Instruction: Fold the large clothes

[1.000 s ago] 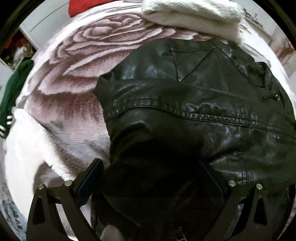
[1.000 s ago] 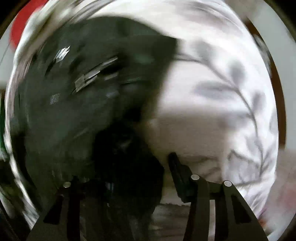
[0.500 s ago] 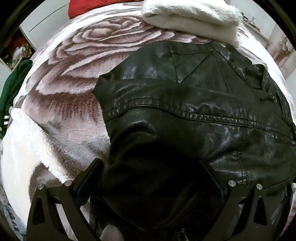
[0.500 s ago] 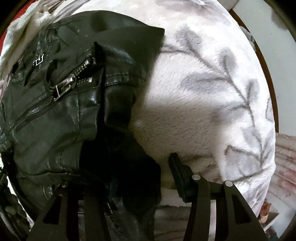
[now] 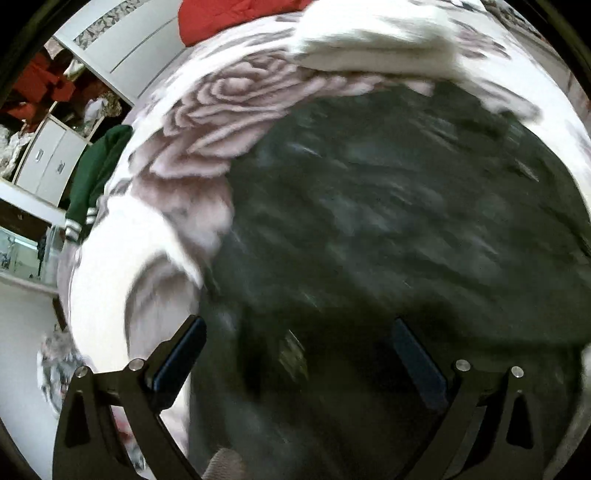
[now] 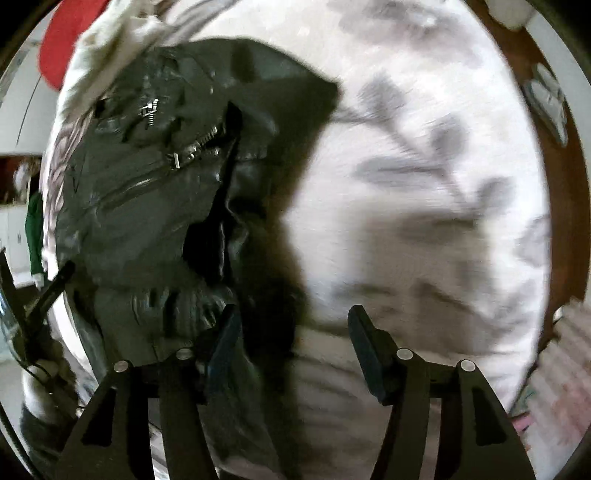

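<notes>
A black leather jacket (image 5: pixel 388 206) lies bunched on a bed with a rose-patterned blanket (image 5: pixel 221 122). It fills most of the blurred left wrist view. My left gripper (image 5: pixel 299 354) is open just above the jacket's near edge, its fingers wide apart and nothing between them. In the right wrist view the jacket (image 6: pixel 155 192) shows its zips and collar at the left. My right gripper (image 6: pixel 291 339) is open at the jacket's right edge, left finger over the leather, right finger over the white leaf-patterned blanket (image 6: pixel 424 184).
A folded white fleece (image 5: pixel 376 40) and a red cushion (image 5: pixel 229 14) lie at the far end of the bed. A green garment (image 5: pixel 96 177) hangs off the left edge beside white drawers (image 5: pixel 48 162). The wooden bed frame (image 6: pixel 546 155) runs along the right.
Both grippers have let go of the jacket and pulled back and up from it. The right gripper's jaws have opened wider. The left view is now blurred by motion.
</notes>
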